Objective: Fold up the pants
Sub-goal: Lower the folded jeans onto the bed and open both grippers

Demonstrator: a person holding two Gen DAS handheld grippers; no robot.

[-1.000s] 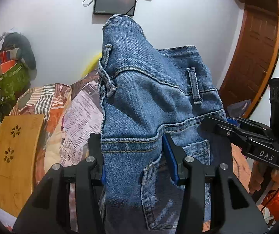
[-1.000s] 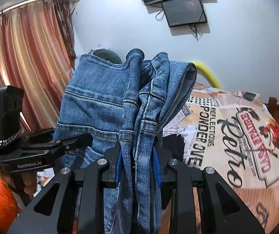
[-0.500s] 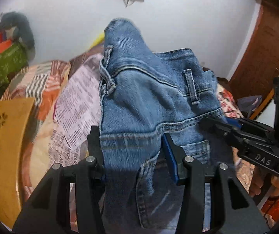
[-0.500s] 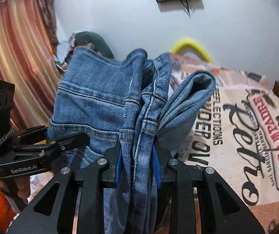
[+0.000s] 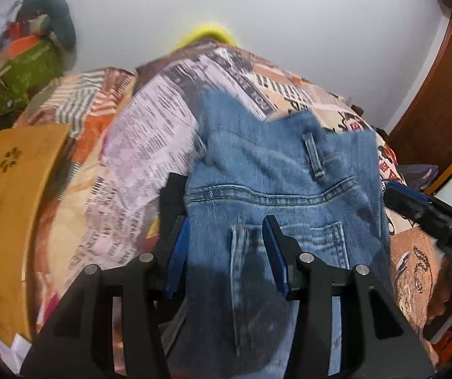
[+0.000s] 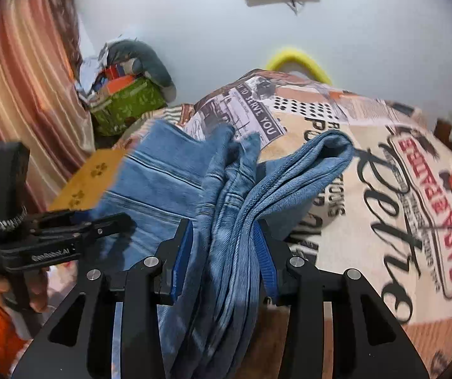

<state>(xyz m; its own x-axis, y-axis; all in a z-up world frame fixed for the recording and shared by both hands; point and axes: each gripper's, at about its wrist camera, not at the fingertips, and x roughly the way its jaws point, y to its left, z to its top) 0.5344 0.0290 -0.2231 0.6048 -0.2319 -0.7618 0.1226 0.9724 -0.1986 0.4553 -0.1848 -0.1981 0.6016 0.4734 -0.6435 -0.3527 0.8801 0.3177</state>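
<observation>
We have the faded blue denim pants (image 5: 276,170) gathered at the waistband, sagging onto the newspaper-print bedspread (image 6: 383,189) in front of both tools. Left tool (image 5: 226,246) sits clamped on the back-pocket panel, pads pressing cloth. Right tool (image 6: 223,255) has its jaws just been opening; the bunched waistband fold is between the blue pads (image 6: 181,259), and the left pad looks clear of the denim. We judge this is the lay-down step: lower both ends level, let the fold settle flat on the bed, then free the left side too. Risk: uneven release twists the stacked layers.
</observation>
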